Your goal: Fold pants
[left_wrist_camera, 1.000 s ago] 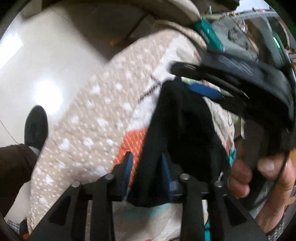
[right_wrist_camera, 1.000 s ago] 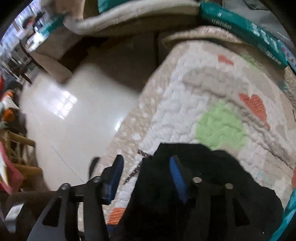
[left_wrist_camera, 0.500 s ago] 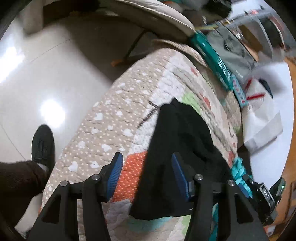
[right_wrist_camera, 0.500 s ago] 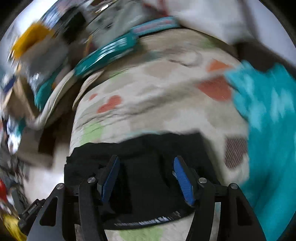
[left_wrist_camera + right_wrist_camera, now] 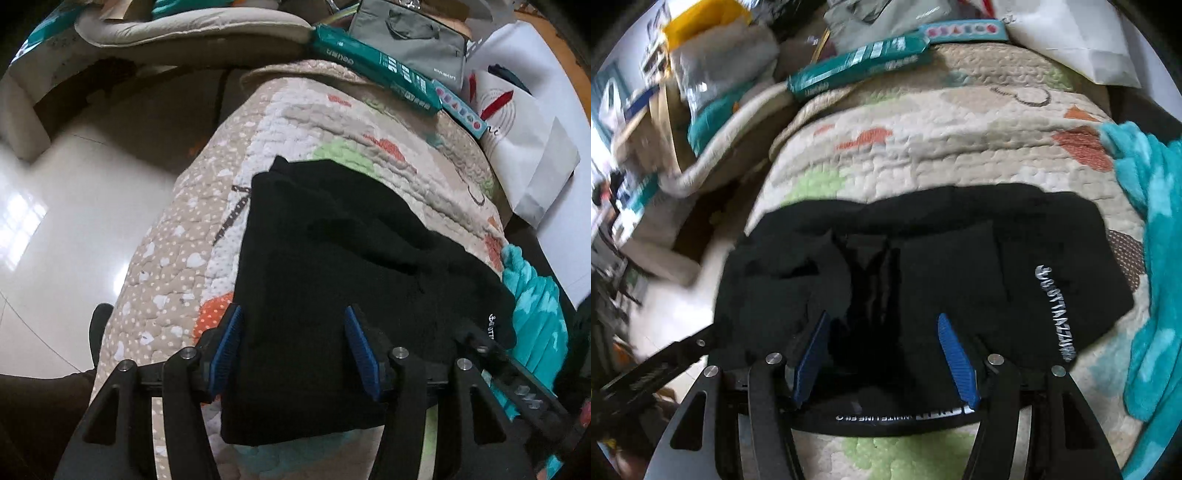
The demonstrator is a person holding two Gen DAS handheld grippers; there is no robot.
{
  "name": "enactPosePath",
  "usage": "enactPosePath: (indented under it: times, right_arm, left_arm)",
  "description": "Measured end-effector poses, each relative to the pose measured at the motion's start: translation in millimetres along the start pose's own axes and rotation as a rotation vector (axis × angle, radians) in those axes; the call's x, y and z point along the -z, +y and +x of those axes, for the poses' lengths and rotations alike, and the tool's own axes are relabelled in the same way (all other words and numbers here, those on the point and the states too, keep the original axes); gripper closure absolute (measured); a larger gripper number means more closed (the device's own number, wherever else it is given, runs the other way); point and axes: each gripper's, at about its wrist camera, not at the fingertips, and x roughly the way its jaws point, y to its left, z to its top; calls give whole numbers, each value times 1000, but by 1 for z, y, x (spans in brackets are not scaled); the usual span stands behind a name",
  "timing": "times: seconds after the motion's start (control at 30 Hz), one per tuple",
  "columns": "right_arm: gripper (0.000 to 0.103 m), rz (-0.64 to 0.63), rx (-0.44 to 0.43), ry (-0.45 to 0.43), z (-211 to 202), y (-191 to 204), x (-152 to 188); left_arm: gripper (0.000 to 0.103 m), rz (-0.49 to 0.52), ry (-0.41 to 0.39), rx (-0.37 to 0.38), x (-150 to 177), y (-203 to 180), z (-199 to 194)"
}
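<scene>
Black pants (image 5: pixel 332 280) lie folded in a flat bundle on a patterned quilt (image 5: pixel 295 122). White lettering shows near one edge (image 5: pixel 1054 310). My left gripper (image 5: pixel 291 347) is open, its blue pads either side of the bundle's near left part, just above the cloth. My right gripper (image 5: pixel 884 354) is open over the waistband end of the pants (image 5: pixel 923 266), holding nothing. The tip of the other gripper shows at the lower right of the left view (image 5: pixel 517 384) and at the lower left of the right view (image 5: pixel 650 373).
A teal blanket (image 5: pixel 1148 258) lies on the quilt right of the pants. A long green box (image 5: pixel 373 70), a grey bag (image 5: pixel 410 33) and a white paper bag (image 5: pixel 524 129) stand behind. Glossy floor (image 5: pixel 74 229) drops off left of the quilt; my shoe (image 5: pixel 98 325) is there.
Both grippers let go of the pants and opened. The pants now lie flat on the quilt. The right gripper swung round to face the bundle from the waistband side.
</scene>
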Motion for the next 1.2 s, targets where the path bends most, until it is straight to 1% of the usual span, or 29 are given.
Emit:
enactPosePath:
  times: [0.07,0.13,0.2,0.33,0.43,0.53,0.63,0.77,0.87,0.97,1.07,1.2]
  right_arm:
    - [37,0,47,34,15,-5,6]
    - [36,10,33,18,13,-11,12]
    - [36,17,20,9,7,-14,11]
    - [36,99,-13,-63,-20,-31,12]
    - [36,153,-21,-97,-38,-44,19]
    - [36,188,-21,-114,-53,-51,30]
    - [36,216,-25,-118,-62,-60,39]
    - [35,210,-13,-110,-69,-61,47]
    - [35,209,-5,-102,-70,-62,54]
    - [35,223,-20,-92,-68,-65,57]
    - [35,228,-32,-95,-68,-66,58]
    - [35,226,-32,-104,-69,-66,58]
  left_arm:
    - [47,20,-5,-23,0,-1,0]
    - [47,25,-4,-29,0,-1,1]
    - [46,26,4,-29,0,-1,2]
    - [46,43,11,-37,0,-6,4]
    - [46,71,-6,-51,0,-13,2]
    - [46,97,-24,-60,0,-20,-2]
    - [46,143,-72,-85,0,-30,-9]
    - [46,219,-149,-126,4,-43,-19]
    - [46,274,-181,-145,7,-51,-24]
    - [46,320,-199,-157,12,-56,-27]
    - [46,338,-197,-171,14,-59,-26]
    - [46,330,-165,-174,13,-62,-22]
